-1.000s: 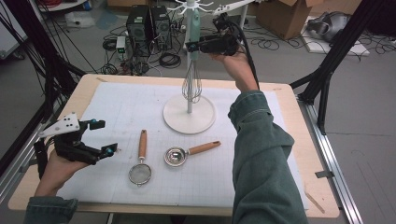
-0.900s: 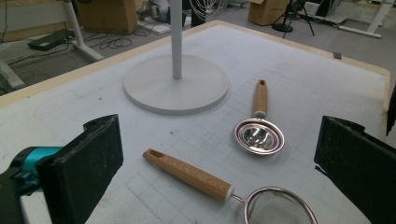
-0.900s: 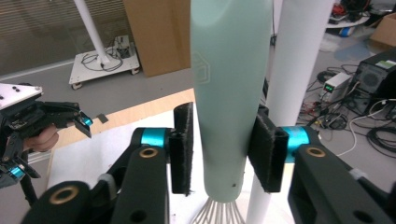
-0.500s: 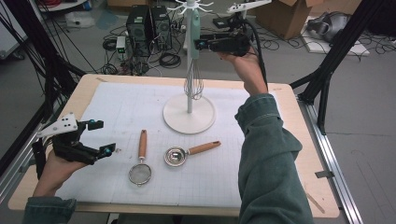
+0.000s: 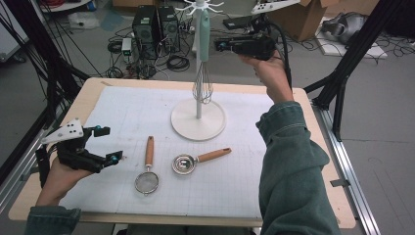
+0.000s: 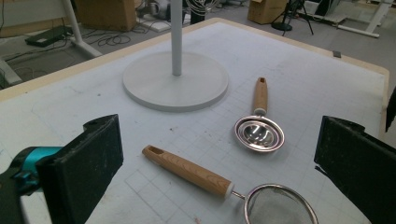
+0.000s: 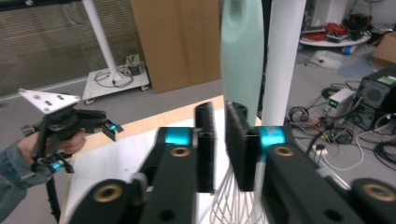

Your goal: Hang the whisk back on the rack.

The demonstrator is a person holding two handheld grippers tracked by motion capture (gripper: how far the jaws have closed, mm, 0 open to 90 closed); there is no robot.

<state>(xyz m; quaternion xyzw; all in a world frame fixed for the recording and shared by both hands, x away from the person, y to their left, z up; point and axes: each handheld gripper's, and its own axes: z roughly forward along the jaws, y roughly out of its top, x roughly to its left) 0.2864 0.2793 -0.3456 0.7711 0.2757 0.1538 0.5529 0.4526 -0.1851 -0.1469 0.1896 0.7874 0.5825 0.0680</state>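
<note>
The whisk point(image 5: 202, 73) hung on the stand point(image 5: 198, 119) at the far side. The right gripper point(image 5: 221, 45) had just closed its jaws, empty, beside it. The left gripper point(image 5: 108, 144) sat wide open near the strainer point(image 5: 147, 180) and probably had to grab it next.

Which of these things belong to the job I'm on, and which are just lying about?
In the job: whisk hanging on the stand; strainer and scoop on the mat; left gripper, jaws open; right gripper, whose jaws have just been closing, nothing between them.
Lying about: computer towers, cardboard box and cables on the floor.
</note>
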